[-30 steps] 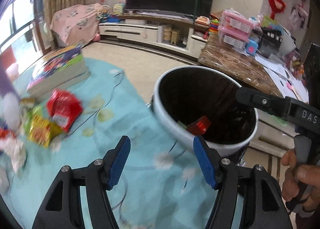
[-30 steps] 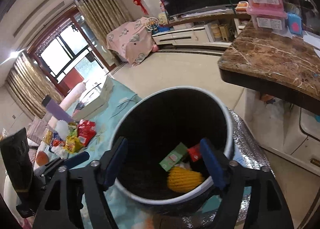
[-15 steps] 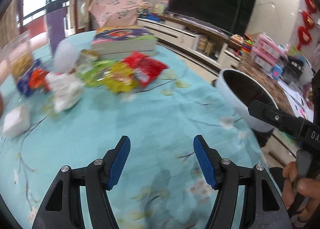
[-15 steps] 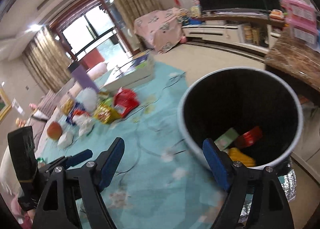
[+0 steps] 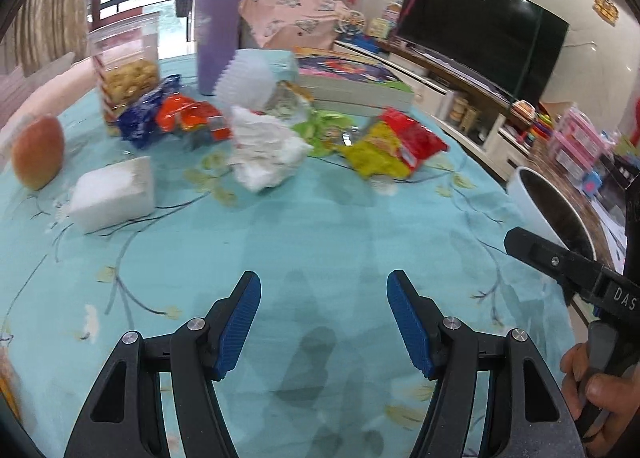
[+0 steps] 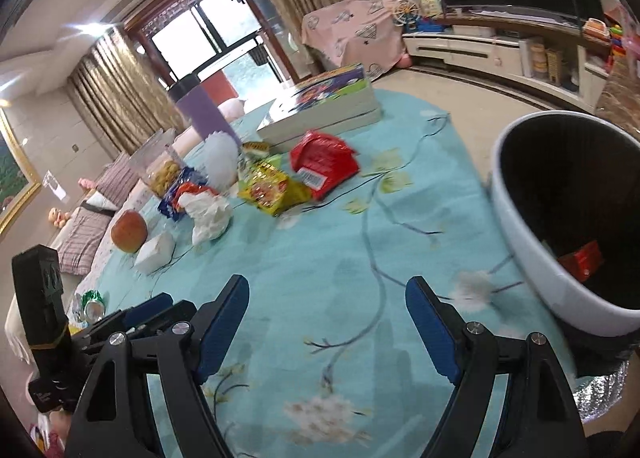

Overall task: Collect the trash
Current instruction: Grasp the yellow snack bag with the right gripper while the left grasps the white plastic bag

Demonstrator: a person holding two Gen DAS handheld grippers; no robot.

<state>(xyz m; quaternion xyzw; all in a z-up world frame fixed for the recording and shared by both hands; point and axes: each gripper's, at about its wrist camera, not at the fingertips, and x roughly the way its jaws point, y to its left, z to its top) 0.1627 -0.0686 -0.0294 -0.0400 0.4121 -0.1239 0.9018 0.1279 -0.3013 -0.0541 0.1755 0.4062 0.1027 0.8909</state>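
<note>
Both grippers hang over bare turquoise tablecloth [image 5: 320, 242] with nothing between their blue pads. The left gripper [image 5: 323, 323] has its jaws spread apart and empty; the right gripper [image 6: 327, 330] is likewise wide and empty. The trash lies well ahead of them across the table: a crumpled white tissue [image 5: 266, 152] straight beyond the left gripper, a yellow snack wrapper [image 5: 374, 156] and red packet [image 5: 414, 138] to its right, orange and blue wrappers [image 5: 176, 120] to its left. The white trash bin [image 6: 560, 218] stands at the table's right edge, just beside the right gripper, with a red scrap [image 6: 582, 260] inside.
</note>
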